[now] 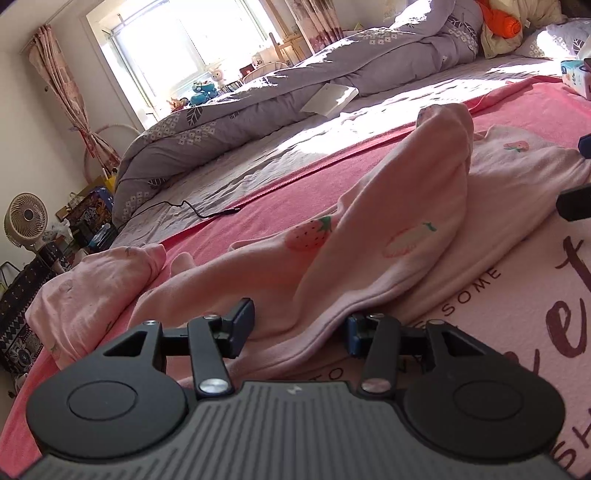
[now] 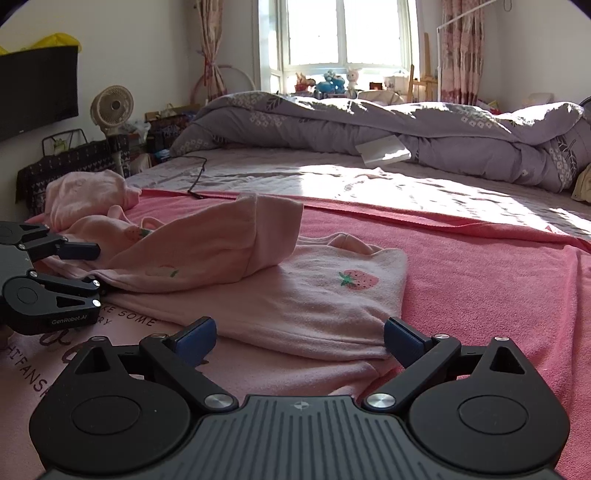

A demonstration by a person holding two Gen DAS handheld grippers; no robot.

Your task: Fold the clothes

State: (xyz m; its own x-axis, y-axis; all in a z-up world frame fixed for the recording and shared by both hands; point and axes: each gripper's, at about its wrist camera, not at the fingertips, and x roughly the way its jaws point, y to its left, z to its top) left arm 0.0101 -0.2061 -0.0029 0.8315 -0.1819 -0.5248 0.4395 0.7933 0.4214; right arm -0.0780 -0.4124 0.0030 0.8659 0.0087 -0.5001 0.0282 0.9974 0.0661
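Both claws stand open at the bottom of their frames, the left claw [image 1: 297, 325] straddling the pink shirt's [image 1: 399, 229] hem, the right claw [image 2: 299, 338] near the shirt's lower edge.

- Strong daylight pours through the window [image 2: 347, 33], which is blown out white.
- Sun patches glare on the bed [image 2: 369, 181]; the near side lies shaded.
- Both views bend at dark corners.

I count two grippers, left [image 2: 96, 267] and right [image 2: 300, 338], over one pink garment [image 2: 295, 295]. One crumpled pink garment [image 2: 88, 195], one fan [image 2: 112, 107], one grey quilt [image 2: 369, 125].
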